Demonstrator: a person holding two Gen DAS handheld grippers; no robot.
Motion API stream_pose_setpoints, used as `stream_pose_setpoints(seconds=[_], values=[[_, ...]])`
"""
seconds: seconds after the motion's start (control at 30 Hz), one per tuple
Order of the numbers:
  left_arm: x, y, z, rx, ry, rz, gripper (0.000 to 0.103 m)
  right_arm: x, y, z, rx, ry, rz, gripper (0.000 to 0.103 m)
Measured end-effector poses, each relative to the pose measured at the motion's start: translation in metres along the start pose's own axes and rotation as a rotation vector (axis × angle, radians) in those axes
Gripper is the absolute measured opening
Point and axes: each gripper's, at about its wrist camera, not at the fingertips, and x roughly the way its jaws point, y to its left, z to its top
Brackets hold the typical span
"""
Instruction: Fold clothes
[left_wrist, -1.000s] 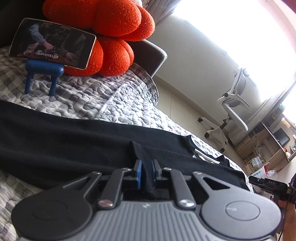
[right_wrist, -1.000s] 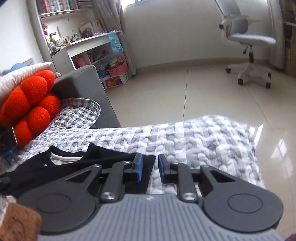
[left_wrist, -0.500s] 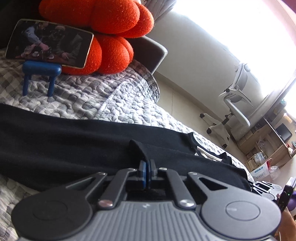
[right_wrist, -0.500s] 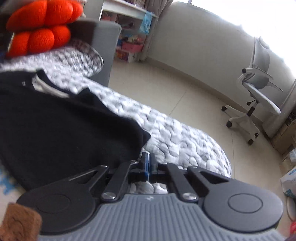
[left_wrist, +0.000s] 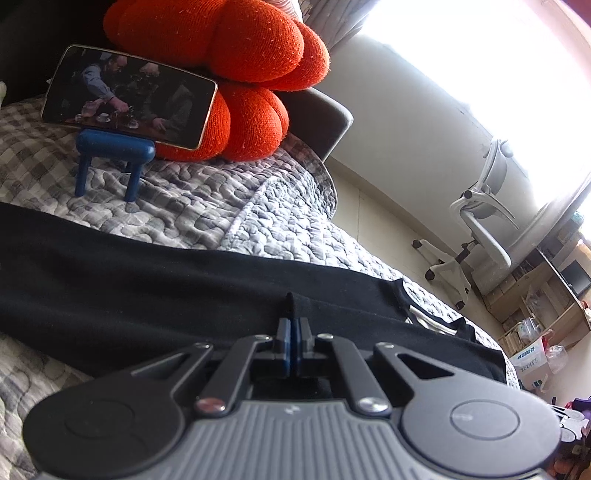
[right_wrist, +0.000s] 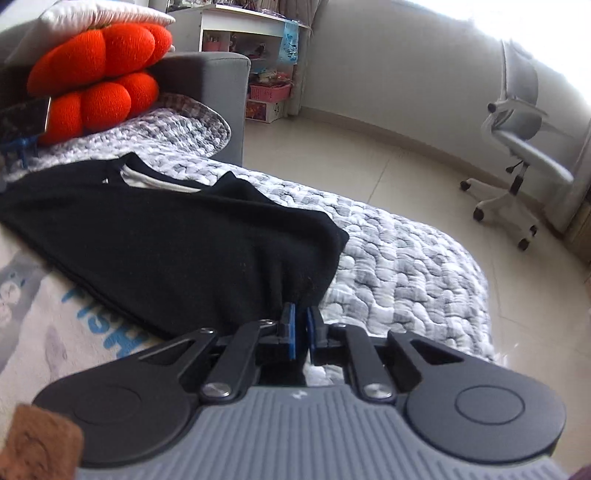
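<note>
Here the black shirt (left_wrist: 155, 280) lies spread across the grey quilted bed cover (left_wrist: 207, 199); the left hand-held gripper (left_wrist: 294, 334) is pressed together on a raised pinch of its cloth; the right hand-held gripper (right_wrist: 301, 326), whose jaws have just been opening slightly, stands narrowly parted around the shirt's corner; an orange cushion (right_wrist: 99, 85) sits behind

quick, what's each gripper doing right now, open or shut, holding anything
Left gripper: shut on a pinched fold of the black shirt.
Right gripper: jaws just eased open slightly, still pinching the black shirt's edge.
</note>
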Motion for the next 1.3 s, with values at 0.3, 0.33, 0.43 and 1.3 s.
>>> stream_pose_setpoints(seconds=[0.3, 0.33, 0.43, 1.3], values=[[0.024, -0.12, 0.01, 0.279, 0.025, -0.117, 0.054, -0.025, -0.04, -0.025, 0.358, -0.1, 0.142, 0.023], [0.033, -0.139, 0.008, 0.321, 0.04, -0.127, 0.054, -0.026, -0.046, -0.028, 0.422, -0.118, 0.165, 0.032], [0.066, -0.193, 0.002, 0.403, 0.101, -0.194, 0.055, -0.026, -0.051, -0.036, 0.489, -0.127, 0.216, 0.038], [0.199, -0.328, -0.037, 0.529, 0.274, -0.35, 0.003, -0.043, -0.019, -0.051, 0.252, -0.2, 0.077, 0.009]])
